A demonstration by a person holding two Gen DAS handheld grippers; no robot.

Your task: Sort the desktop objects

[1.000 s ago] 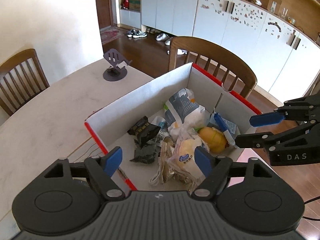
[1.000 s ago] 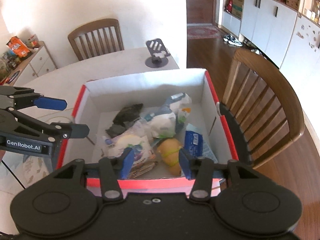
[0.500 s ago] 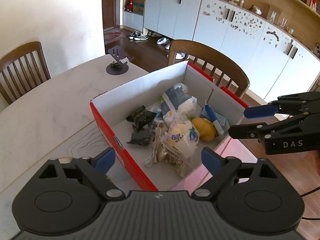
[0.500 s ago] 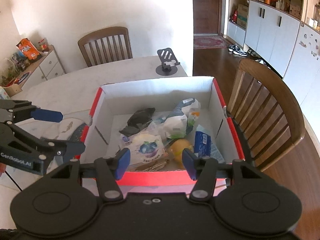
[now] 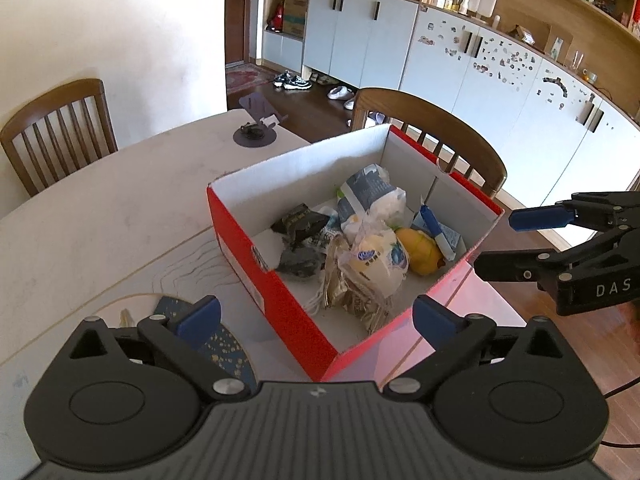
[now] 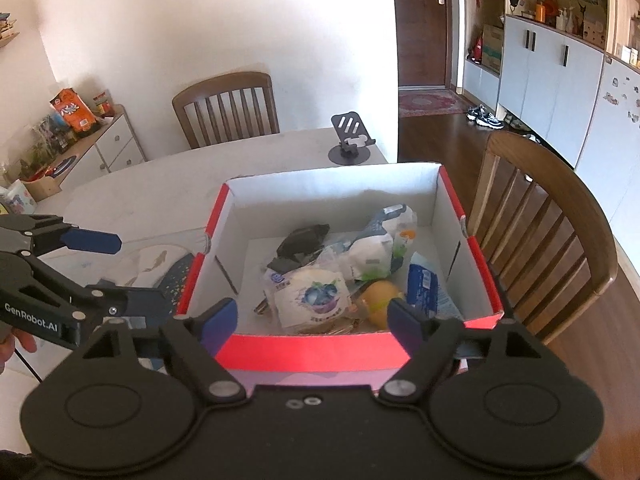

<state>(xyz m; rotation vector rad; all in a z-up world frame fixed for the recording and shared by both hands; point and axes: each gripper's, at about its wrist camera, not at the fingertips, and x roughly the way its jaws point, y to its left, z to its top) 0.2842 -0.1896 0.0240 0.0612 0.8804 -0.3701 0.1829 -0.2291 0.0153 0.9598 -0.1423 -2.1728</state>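
A red cardboard box [image 5: 280,300] with white inside walls [image 6: 332,196] stands on the pale table. It holds several items: a white bun bag [image 5: 376,260] [image 6: 310,296], a yellow lemon [image 5: 420,246] [image 6: 380,296], a blue-white packet [image 5: 436,228] [image 6: 426,286], dark wrappers [image 5: 300,222] [image 6: 302,240] and a grey-white bag [image 5: 368,192] [image 6: 380,232]. My left gripper [image 5: 316,316] [image 6: 108,268] is open and empty, near the box's left corner. My right gripper [image 6: 312,316] [image 5: 496,240] is open and empty, in front of the box.
A dark phone stand [image 5: 256,128] [image 6: 352,144] sits at the table's far edge. A blue speckled mat [image 5: 224,344] [image 6: 176,276] lies left of the box. Wooden chairs [image 5: 56,128] [image 6: 540,248] stand around the table. A sideboard [image 6: 80,148] with snacks is far left.
Both grippers have pulled back and up from the box; the view is wider. The left jaws have opened wider. The items in the box have not moved.
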